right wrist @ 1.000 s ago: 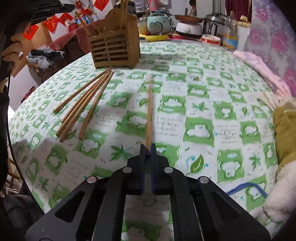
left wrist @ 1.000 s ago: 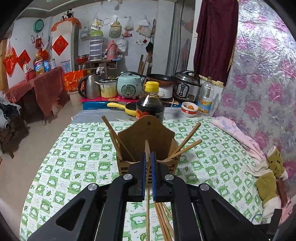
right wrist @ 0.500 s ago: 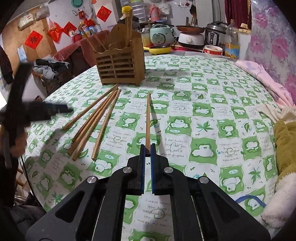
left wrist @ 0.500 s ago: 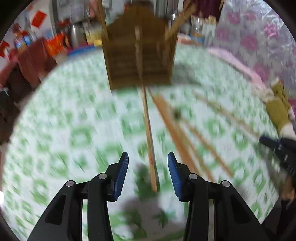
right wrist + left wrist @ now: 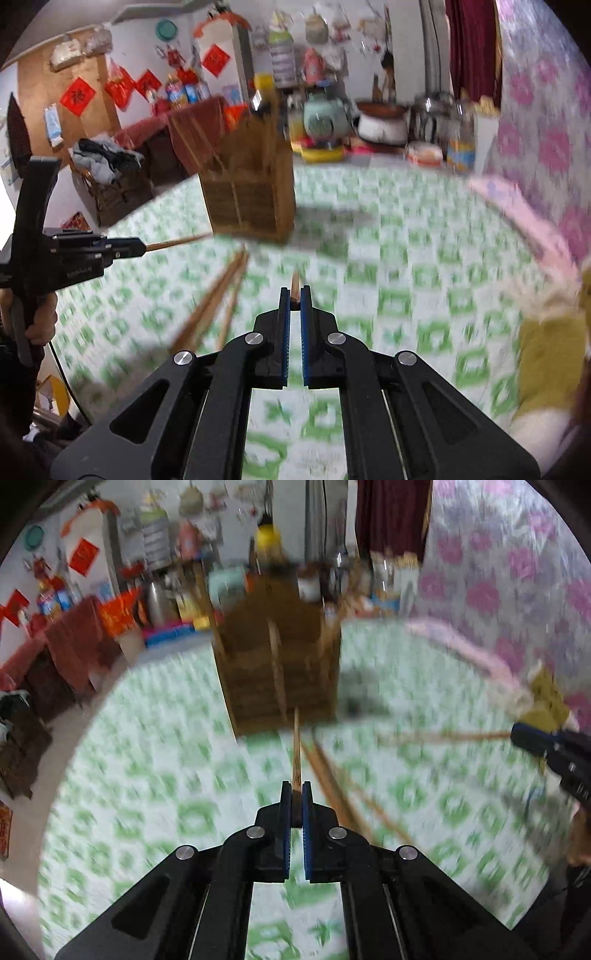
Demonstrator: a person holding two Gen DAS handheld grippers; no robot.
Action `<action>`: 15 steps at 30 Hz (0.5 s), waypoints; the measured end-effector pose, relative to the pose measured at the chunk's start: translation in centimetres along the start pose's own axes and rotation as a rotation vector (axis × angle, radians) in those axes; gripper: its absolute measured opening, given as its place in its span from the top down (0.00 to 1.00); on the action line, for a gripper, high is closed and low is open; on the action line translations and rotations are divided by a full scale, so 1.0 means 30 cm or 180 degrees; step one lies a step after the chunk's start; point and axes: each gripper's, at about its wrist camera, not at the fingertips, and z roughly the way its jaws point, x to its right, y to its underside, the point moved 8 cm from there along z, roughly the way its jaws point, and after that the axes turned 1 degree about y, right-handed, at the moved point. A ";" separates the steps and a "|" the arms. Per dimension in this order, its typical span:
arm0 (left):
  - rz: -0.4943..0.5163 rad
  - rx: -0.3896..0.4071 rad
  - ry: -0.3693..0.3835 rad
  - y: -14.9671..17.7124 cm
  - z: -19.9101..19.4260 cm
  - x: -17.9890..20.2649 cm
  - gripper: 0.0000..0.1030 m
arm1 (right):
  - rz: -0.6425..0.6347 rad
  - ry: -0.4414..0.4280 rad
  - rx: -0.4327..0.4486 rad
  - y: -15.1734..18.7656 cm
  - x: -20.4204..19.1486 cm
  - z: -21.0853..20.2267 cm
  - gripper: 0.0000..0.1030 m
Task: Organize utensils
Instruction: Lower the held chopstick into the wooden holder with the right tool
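My left gripper is shut on a wooden chopstick that points at the wooden utensil holder. My right gripper is shut on another chopstick and holds it above the table. The holder stands at the far side with several chopsticks in it. In the right wrist view the left gripper shows at the left with its chopstick sticking out. Several loose chopsticks lie on the green checked tablecloth. Both views are motion-blurred.
A pink cloth and a yellow-green plush toy lie at the table's right edge. Beyond the table stands a counter with a rice cooker, pots and bottles. A red-draped table is at the back left.
My left gripper was open over a chopstick half a second ago and has shut on it and lifted it. My right gripper has raised its chopstick off the table toward the holder.
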 end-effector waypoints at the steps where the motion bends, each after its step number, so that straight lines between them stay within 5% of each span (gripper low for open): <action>1: -0.0020 0.0105 -0.0024 -0.058 -0.030 -0.010 0.95 | -0.0025 -0.0011 0.0068 -0.037 -0.009 -0.008 0.94; 9: -0.0199 0.0581 -0.0052 -0.386 -0.167 -0.044 0.95 | -0.0092 -0.0175 0.0527 -0.359 -0.100 -0.024 0.94; 15: -0.0385 0.0784 -0.0039 -0.515 -0.218 -0.088 0.95 | 0.0035 -0.0238 0.0880 -0.526 -0.137 -0.017 0.94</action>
